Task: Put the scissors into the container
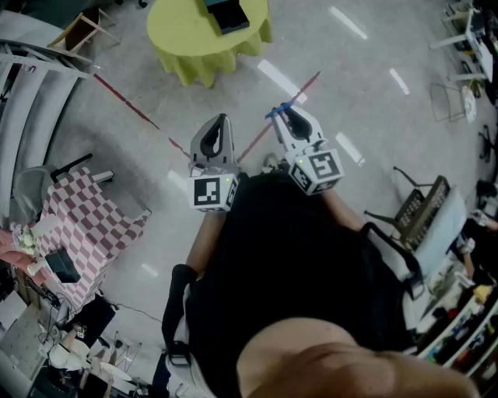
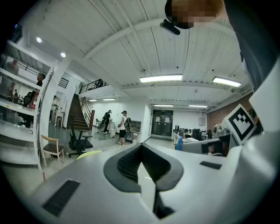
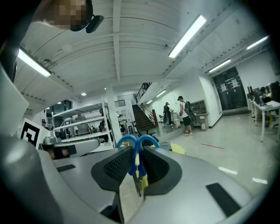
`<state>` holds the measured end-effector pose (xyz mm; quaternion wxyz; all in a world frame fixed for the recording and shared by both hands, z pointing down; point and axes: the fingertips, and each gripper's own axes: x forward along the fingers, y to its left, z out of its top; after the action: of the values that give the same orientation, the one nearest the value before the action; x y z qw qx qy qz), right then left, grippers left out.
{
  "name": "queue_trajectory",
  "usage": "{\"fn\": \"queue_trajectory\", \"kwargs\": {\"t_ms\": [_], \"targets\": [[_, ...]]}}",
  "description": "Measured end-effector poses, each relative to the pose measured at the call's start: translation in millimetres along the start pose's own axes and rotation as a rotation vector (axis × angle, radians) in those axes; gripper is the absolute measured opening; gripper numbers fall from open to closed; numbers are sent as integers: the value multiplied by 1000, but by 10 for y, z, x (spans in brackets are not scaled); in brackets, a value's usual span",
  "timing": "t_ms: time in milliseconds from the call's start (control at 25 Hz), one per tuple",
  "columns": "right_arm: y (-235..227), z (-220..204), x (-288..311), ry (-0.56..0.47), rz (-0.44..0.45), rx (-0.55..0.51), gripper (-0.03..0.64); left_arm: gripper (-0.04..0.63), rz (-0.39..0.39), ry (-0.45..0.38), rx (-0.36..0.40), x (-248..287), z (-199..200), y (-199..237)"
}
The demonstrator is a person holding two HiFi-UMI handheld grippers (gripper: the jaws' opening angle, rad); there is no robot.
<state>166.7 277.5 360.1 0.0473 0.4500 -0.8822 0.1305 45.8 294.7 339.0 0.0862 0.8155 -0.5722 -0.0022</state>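
One pair of blue-handled scissors (image 3: 150,141) is clamped between the right gripper's (image 1: 289,117) jaws at frame centre. The left gripper (image 1: 222,120) beside it is closed on nothing. A yellow-green round table (image 1: 183,47) at top bears a dark box (image 1: 227,15), partly cut off.

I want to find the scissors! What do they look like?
Find the person in black, then the right hand-held gripper held out front. The scissors are pinched between its jaws; only they have bright blue loop handles.
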Motion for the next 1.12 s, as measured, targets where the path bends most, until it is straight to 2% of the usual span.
{"fn": "queue_trajectory", "kwargs": {"t_ms": [240,400,680,1120], "targets": [[21,-11,-8,6,2,-1,80,-3,-17,27,46,-31,-92,11],[66,-43,2,10,1,-3,80,-3,-11,25,21,-65,-96,41],[149,-52,12,10,-1,-8,80,-3,-19,41,26,-127,-155,94],[296,-20,95,-7,-45,1,80,-3,-53,12,15,-186,-111,287]]}}
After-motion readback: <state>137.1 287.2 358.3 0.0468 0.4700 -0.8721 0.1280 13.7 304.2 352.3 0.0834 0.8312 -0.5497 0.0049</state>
